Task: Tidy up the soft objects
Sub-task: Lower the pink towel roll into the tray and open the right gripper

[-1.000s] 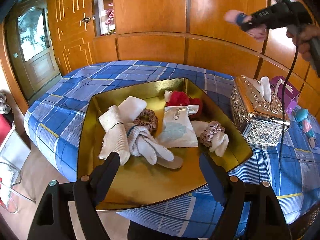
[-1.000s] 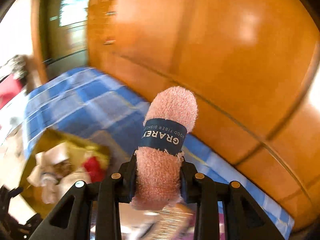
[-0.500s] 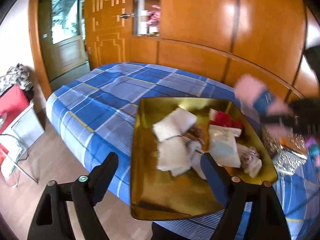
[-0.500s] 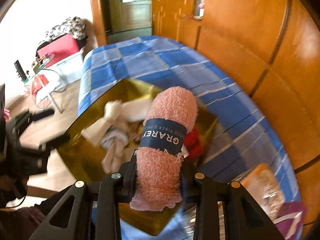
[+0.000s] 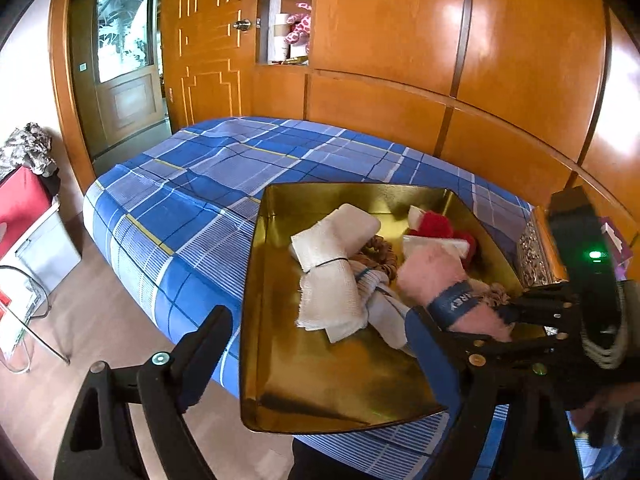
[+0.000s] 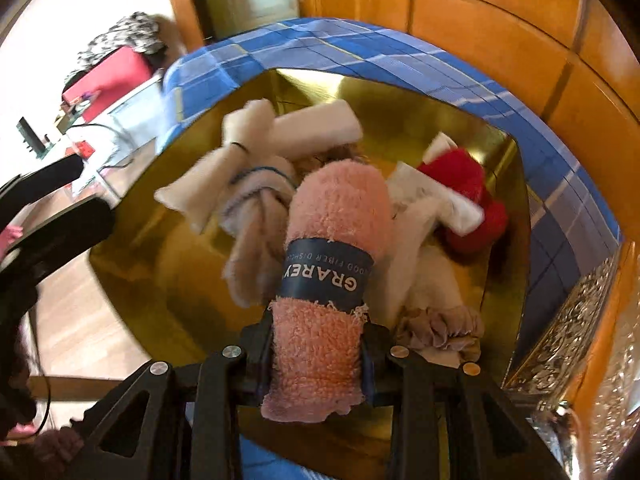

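Left wrist view: the left claw point(image 5: 320, 344) has just been widening, nothing between its fingers, near edge of the gold tray point(image 5: 280, 360). The right claw point(image 5: 476, 322) has come in from the right.

Right wrist view: right claw point(image 6: 318, 354), steeply down over the tray point(image 6: 160, 272), clamped on a pink towel roll point(image 6: 328, 264); band reads "GRAREY".
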`<state>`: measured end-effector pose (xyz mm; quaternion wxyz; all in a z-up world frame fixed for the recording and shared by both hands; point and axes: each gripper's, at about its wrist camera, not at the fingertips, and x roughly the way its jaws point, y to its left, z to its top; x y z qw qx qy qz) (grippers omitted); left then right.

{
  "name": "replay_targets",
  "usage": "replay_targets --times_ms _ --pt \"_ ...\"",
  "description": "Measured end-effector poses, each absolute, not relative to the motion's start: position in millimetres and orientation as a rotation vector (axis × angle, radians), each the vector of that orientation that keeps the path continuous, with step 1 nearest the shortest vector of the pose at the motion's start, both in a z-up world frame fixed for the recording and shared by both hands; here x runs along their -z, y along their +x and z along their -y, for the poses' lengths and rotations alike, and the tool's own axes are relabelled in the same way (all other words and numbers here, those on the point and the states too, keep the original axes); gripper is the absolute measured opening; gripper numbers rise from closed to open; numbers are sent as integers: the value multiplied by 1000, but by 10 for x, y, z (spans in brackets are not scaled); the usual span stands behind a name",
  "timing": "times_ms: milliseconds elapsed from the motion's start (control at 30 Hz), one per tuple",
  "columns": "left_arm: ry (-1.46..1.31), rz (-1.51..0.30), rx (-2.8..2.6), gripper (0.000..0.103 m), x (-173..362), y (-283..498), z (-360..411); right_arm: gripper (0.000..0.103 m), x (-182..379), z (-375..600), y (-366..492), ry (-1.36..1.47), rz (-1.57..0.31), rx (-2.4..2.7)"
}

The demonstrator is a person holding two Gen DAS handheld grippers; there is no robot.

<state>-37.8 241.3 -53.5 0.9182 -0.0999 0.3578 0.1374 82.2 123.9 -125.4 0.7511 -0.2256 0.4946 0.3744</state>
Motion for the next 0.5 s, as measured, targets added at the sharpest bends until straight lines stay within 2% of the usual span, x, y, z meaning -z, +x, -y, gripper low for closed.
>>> replay_targets --times_ms 267,500 --pt "-185 -731 -277 91 524 -378 -2341 42 1127 -1129 731 -447 -1021 -794" --pt "-171 -727 -257 91 501 -385 -2247 43 843 -910 654 -397 -942 -754"
